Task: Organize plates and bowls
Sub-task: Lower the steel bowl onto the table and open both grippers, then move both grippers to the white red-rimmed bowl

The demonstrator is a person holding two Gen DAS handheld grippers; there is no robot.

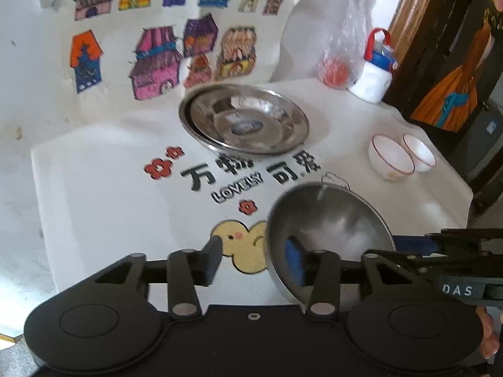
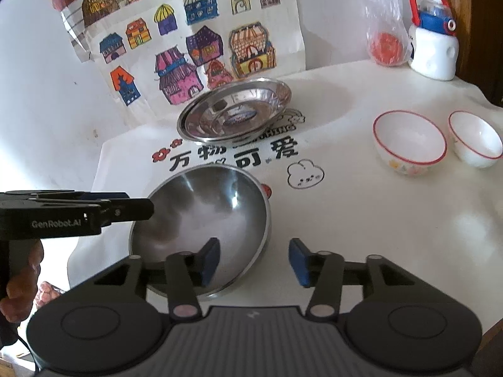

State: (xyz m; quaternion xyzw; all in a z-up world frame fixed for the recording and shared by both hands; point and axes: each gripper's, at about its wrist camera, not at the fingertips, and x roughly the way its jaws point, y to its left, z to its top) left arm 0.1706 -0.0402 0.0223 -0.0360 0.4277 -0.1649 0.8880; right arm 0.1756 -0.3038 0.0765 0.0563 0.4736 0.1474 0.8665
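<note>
Both tongs, left (image 1: 256, 259) and right (image 2: 253, 262), stand open astride opposite rims of the steel bowl (image 2: 201, 216) on the bench (image 2: 361, 220). Beyond it lie stacked steel plates (image 2: 234, 110); 2 white bowls (image 2: 408, 141) sit well right, near a bagged fruit (image 2: 385, 47) and bottle (image 2: 433, 50).

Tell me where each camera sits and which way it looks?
Left wrist view: on the left gripper, tilted down over the table; own jaws open around the steel bowl's rim, right gripper and fingers at right.
Right wrist view: on the right gripper, tilted down; own jaws open around that bowl's rim, left gripper and hand at left.
Shared: steel bowl, stacked steel plates, two white bowls.
</note>
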